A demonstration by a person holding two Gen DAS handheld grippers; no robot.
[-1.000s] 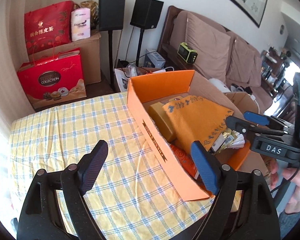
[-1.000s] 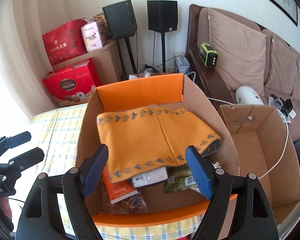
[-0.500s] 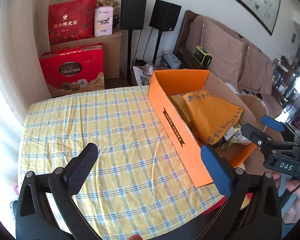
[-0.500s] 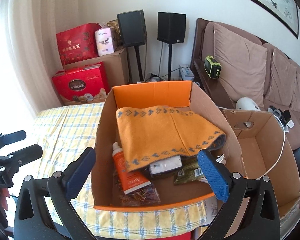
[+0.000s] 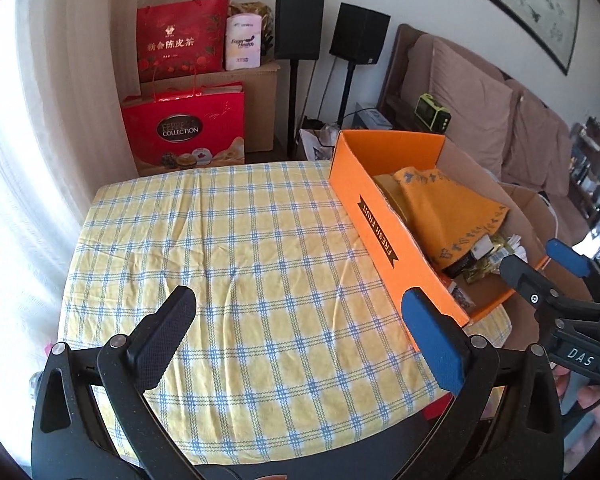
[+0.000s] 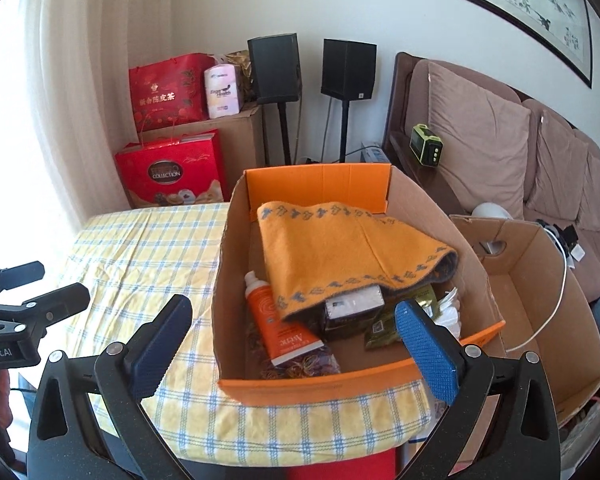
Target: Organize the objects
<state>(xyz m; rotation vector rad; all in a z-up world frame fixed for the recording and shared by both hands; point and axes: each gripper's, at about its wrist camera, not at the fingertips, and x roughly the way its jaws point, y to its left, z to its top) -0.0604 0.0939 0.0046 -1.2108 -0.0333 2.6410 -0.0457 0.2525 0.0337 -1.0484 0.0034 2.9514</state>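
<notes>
On the far left there is a white curtain (image 6: 72,80) by the window. Next to it sit two red gift bags. The top red bag (image 6: 168,90) has gold Chinese writing on it. The lower red bag (image 6: 170,174) says "COLLECTION" in a dark oval. A small pink pack (image 6: 224,92) beside the top bag says "Health", and the rest is too small to read. Two black speakers (image 6: 276,68) stand on thin poles behind.

The table has a yellow and blue checked cloth (image 5: 228,272). The left gripper (image 5: 296,324) hangs over the bare cloth. Its jaws are spread wide and hold nothing.

On the right part of the table sits the orange box (image 6: 320,184). Its long side says "FRESH FRUIT" on a black ribbon shape. Inside the box lies a folded orange towel (image 6: 340,256) with little blue shapes along its edges. Under the towel is an orange tube (image 6: 276,328) with the word "Avène" on it. A heap of colored rubber bands (image 6: 304,364) lies at the near end. A dark small box (image 6: 352,312) and a green packet (image 6: 384,330) poke out too.

The right gripper (image 6: 296,340) is in front of the orange box, near its front edge. Its jaws are wide apart and hold nothing. In the left view its body reads "DAS".

Farther right stands a plain brown box (image 6: 540,304) off the table, then a brown sofa (image 6: 500,148).
</notes>
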